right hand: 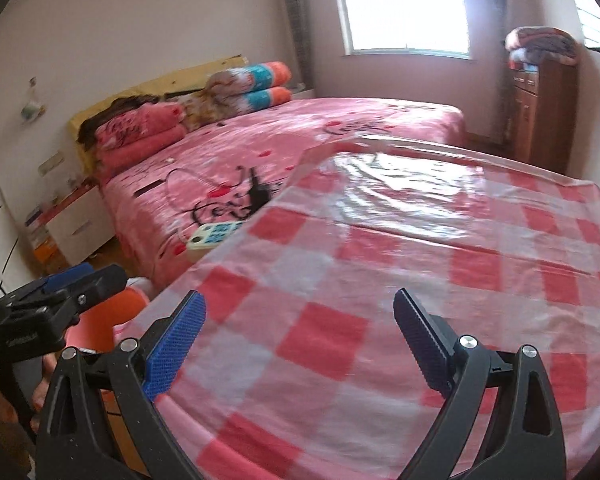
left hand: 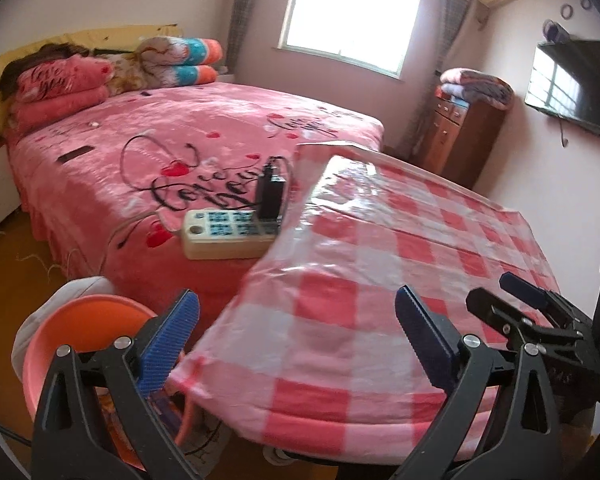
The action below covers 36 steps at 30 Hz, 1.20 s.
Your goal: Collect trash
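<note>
My left gripper (left hand: 296, 344) is open over the near edge of a table (left hand: 380, 264) covered in a red and pink check cloth under clear plastic; nothing is between its blue pads. Below its left finger stands an orange bin (left hand: 80, 328) with a pale liner, and colourful wrappers show inside. My right gripper (right hand: 298, 344) hovers open and empty over the same table edge (right hand: 380, 280). Each gripper shows in the other's view: the right gripper (left hand: 500, 292) at the right, the left gripper (right hand: 88, 276) at the left above the bin (right hand: 100, 320).
Behind the table is a bed (left hand: 160, 140) with a pink cover. A cream power strip (left hand: 228, 236) with a black charger lies on its near corner. A wooden cabinet (left hand: 464, 136) and a wall TV (left hand: 572, 88) are to the right, a white nightstand (right hand: 76, 224) to the left.
</note>
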### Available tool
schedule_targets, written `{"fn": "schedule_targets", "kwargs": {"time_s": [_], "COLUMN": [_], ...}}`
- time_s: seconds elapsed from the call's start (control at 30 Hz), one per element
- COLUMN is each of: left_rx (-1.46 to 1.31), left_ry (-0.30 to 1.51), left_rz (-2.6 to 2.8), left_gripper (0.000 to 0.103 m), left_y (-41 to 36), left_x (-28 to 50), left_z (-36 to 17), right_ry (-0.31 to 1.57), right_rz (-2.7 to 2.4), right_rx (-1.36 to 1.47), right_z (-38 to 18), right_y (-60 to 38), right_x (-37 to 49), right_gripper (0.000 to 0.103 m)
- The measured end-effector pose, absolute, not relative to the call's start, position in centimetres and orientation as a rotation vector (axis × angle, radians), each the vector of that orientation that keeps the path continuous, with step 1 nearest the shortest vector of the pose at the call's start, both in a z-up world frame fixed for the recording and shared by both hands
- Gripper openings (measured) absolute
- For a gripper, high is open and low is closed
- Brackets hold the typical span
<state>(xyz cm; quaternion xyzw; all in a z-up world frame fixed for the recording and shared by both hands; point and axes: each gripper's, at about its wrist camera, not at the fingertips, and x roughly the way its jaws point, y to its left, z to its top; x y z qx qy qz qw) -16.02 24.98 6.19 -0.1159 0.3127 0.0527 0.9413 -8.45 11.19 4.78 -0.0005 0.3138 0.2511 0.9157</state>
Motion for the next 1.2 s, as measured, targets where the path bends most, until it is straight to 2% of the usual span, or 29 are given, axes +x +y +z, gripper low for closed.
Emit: {"fn": "schedule_targets", "kwargs": {"time_s": [1.2], "left_rx": [-0.072], "left_ry": [0.684], "left_rz": [-0.043], "left_gripper": [0.099], "left_y": [8.1], "left_x": [-8.7], "left_z": [6.6], "right_ry": [0.584], "right_rz": [0.12], "right_rx": [0.038], "right_z": [3.7], "right_y": [-5.3], "right_x": [-5.1], "right_gripper": [0.094]}}
